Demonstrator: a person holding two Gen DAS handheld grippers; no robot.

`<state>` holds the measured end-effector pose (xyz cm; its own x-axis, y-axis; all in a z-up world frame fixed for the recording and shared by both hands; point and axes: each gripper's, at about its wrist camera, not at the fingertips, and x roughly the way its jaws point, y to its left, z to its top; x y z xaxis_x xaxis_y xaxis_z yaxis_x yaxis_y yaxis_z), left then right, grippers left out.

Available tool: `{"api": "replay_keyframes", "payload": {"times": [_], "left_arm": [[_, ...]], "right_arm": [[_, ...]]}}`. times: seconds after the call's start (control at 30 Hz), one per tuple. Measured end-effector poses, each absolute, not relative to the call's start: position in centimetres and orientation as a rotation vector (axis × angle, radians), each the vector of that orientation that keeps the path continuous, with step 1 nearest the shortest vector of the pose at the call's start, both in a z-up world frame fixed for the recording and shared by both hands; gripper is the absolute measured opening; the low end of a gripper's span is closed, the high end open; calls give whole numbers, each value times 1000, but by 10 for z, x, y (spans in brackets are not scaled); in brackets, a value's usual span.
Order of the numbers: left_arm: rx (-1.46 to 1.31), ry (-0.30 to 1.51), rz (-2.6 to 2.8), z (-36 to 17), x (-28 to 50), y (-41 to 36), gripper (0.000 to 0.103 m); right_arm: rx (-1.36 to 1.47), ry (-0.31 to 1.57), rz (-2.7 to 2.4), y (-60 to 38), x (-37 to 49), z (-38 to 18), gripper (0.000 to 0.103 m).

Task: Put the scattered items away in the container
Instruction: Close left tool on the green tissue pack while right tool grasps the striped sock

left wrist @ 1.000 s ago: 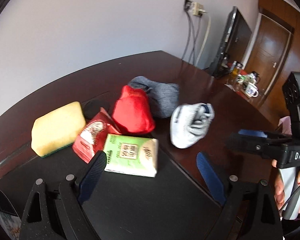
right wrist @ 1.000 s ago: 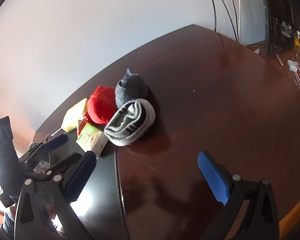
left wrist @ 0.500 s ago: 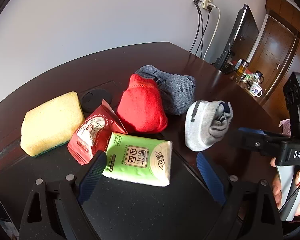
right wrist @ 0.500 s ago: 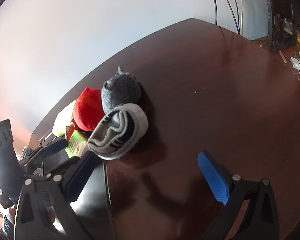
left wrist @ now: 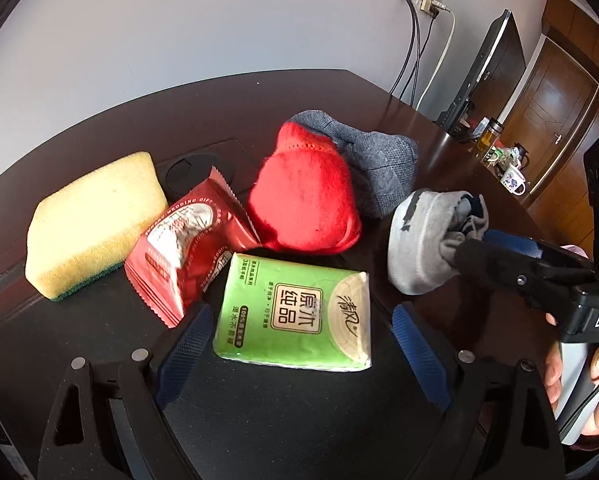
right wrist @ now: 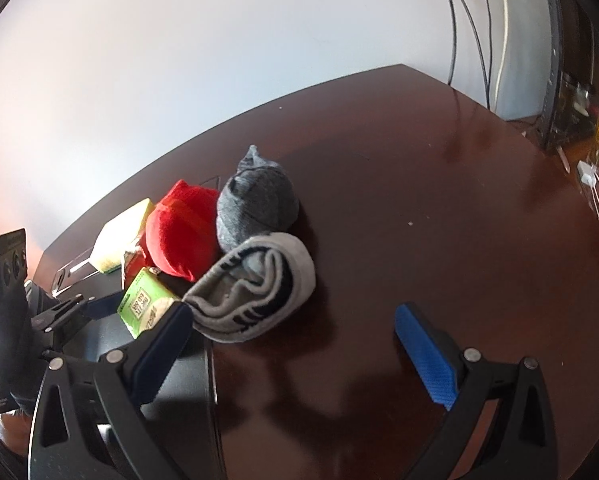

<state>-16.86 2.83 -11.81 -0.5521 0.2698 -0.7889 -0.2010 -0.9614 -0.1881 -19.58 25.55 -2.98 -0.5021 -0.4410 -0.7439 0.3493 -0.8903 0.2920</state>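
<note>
A green tissue pack (left wrist: 295,312) lies between the open fingers of my left gripper (left wrist: 299,340), its near part between the blue pads. Beside it lie a red snack packet (left wrist: 187,248), a yellow sponge (left wrist: 91,220), a red sock roll (left wrist: 303,204), a dark grey sock roll (left wrist: 379,164) and a light grey sock roll (left wrist: 423,244). My right gripper (right wrist: 291,340) is open, its left pad close beside the light grey sock roll (right wrist: 255,288). The tissue pack (right wrist: 143,308) shows at its left. No container is in view.
The items lie on a dark brown table (right wrist: 439,220), partly on a black mat (left wrist: 279,420). A round cable port (left wrist: 187,168) sits behind the packet. A monitor (left wrist: 487,72), cups and bottles (left wrist: 499,160) stand at the far right. Wall cables (right wrist: 475,20) hang behind.
Both grippers moved forward toward the pile. The left gripper's fingers now flank the tissue pack. The right gripper's left pad came up beside the light grey sock roll.
</note>
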Motion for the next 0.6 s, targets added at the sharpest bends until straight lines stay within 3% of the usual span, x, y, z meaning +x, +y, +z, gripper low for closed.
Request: {"api": "replay_keyframes", "payload": {"times": [0.6], "left_arm": [[-1299,-114,2575,-119,-170,19,93]], "right_arm": [[1149,40,-2410,221,-200,-28,101]]}}
